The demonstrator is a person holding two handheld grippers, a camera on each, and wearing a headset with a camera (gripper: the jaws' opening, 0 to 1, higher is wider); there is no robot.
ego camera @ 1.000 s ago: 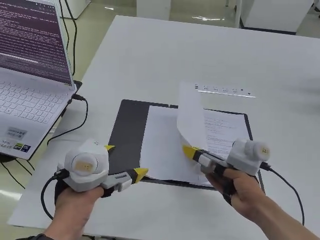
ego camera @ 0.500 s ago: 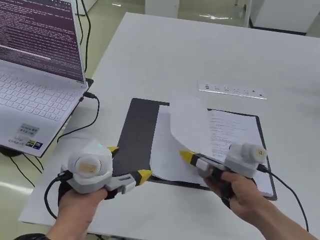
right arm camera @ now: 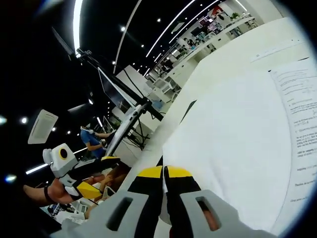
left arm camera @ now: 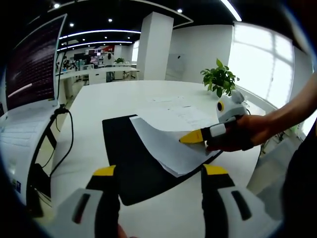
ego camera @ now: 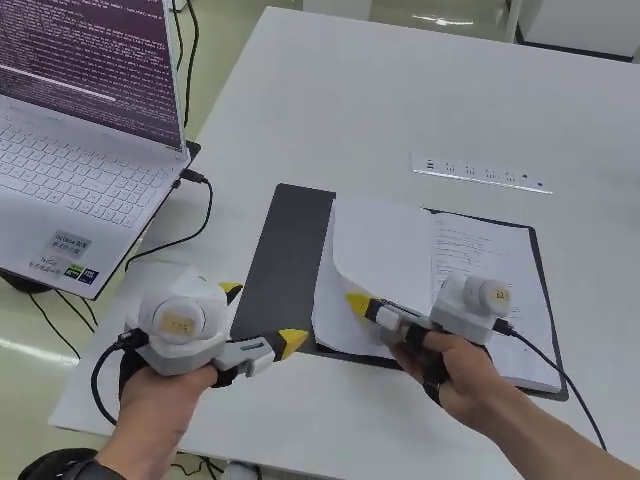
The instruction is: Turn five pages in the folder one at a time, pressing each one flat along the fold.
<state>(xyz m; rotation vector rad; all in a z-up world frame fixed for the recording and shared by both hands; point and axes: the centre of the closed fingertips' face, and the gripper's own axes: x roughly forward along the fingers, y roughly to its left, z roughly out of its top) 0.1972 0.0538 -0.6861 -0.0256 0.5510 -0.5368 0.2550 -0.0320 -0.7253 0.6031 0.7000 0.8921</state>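
While aloft, page (ego camera: 385,250) in hand-held gripper (ego camera: 358,303)

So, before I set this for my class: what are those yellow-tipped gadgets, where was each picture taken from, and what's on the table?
There is no robot: a person holds a two-jaw gripper in each hand. The rectangular picture comes from a camera on the person's head, looking down at the white table. The two round pictures come from cameras riding on the grippers, looking out along their yellow-tipped jaws. On the table lie an open black folder with printed sheets, an open laptop to its left and a power strip beyond it. The right gripper is shut on the lower edge of a page, which is lifted and curls towards the left. The left gripper is open, holding nothing, near the folder's lower left corner.
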